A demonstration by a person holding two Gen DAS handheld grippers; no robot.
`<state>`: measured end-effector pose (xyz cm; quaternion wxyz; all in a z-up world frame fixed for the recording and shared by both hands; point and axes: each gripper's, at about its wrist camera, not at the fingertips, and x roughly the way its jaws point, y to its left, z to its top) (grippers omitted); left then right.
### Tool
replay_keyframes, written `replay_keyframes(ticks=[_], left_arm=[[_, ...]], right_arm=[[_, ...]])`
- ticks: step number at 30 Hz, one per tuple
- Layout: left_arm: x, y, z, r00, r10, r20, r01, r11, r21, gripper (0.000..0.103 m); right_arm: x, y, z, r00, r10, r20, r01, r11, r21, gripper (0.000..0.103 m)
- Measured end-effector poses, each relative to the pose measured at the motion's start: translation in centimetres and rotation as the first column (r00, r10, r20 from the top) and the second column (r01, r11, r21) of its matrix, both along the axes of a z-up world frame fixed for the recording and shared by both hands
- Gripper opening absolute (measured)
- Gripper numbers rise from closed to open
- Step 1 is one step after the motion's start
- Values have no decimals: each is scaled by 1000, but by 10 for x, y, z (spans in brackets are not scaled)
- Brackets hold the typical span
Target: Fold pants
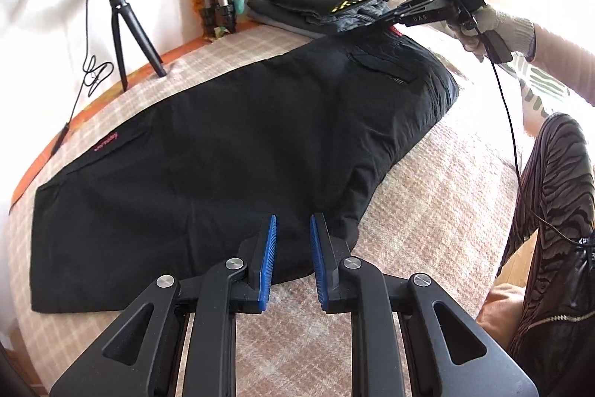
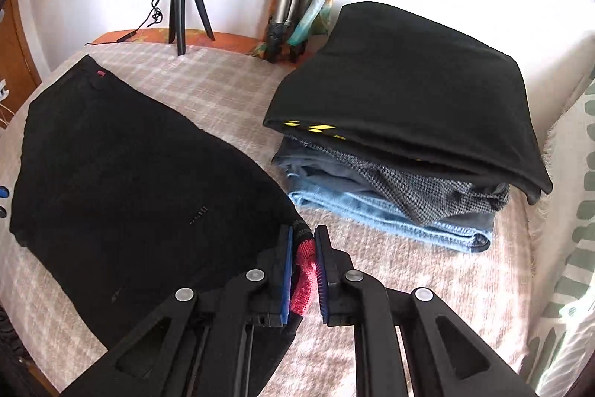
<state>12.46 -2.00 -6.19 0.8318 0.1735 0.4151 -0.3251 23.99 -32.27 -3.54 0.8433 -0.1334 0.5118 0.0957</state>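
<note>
My right gripper (image 2: 303, 266) pinched the pants (image 2: 148, 181) waistband (red lining); left gripper (image 1: 293, 261) hovered narrowly open over the hem.

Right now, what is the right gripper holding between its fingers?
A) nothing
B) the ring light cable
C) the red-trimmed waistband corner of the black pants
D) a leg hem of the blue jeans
C: in the right wrist view the right gripper pinches the red knit trim at the corner of the black pants.

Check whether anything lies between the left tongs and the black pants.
Nothing visible does. The left tongs sit open directly over the near edge of the black pants, with only the plaid bed cover around.
</note>
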Motion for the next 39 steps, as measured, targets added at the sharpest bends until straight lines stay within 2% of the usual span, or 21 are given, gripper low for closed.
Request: replay_keyframes(ticks=[3,7,8,9,11,14,17,19,20,24,28,29,31,34,36,39], left_arm=[[5,11,0,999,47,4,-47,999,3,19],[7,29,2,995,95,10,-95,995,1,21],[8,35,3,993,114,14,-114,993,-1,26],[10,43,4,990,141,19,-141,990,-6,37],[17,60,6,977,210,19,-210,978,-18,46],[32,99,7,942,336,-15,-337,939,-73,48],[49,149,6,880,468,-79,-474,872,-122,59],[59,184,4,824,553,-118,-566,812,-146,59],[62,203,3,792,594,-142,-611,775,-163,59],[76,275,-8,645,716,-267,-764,599,-241,60],[86,319,-22,541,765,-350,-838,457,-298,60],[89,324,-26,525,765,-373,-848,433,-307,60],[96,331,-34,499,764,-408,-863,395,-316,60],[104,331,-41,466,779,-419,-880,363,-304,60],[106,332,-44,455,788,-416,-886,354,-298,60],[110,333,-52,439,796,-417,-896,354,-269,60]], right_arm=[[13,6,-21,1000,12,-25,-14,996,-92,9],[12,2,-33,999,-4,-41,-1,994,-105,10],[12,2,-33,999,-8,-43,3,995,-103,15],[10,1,-32,999,-15,-40,11,994,-110,18],[6,-1,-23,999,-39,-12,37,992,-118,36],[-4,-2,-3,998,-60,31,62,996,-58,43],[-18,9,17,995,-62,73,61,998,13,54],[-30,22,27,995,-41,89,36,997,67,56],[-36,30,32,995,-26,93,18,996,92,57],[-47,74,37,994,50,97,-67,980,186,59],[-52,119,32,986,138,94,-158,956,247,59],[-53,131,29,983,158,93,-177,949,259,60],[-52,152,21,978,193,80,-208,937,281,60],[-57,174,9,970,234,65,-243,926,290,61],[-58,183,0,967,250,49,-253,922,292,61],[-58,185,-9,967,255,20,-249,918,310,61]])
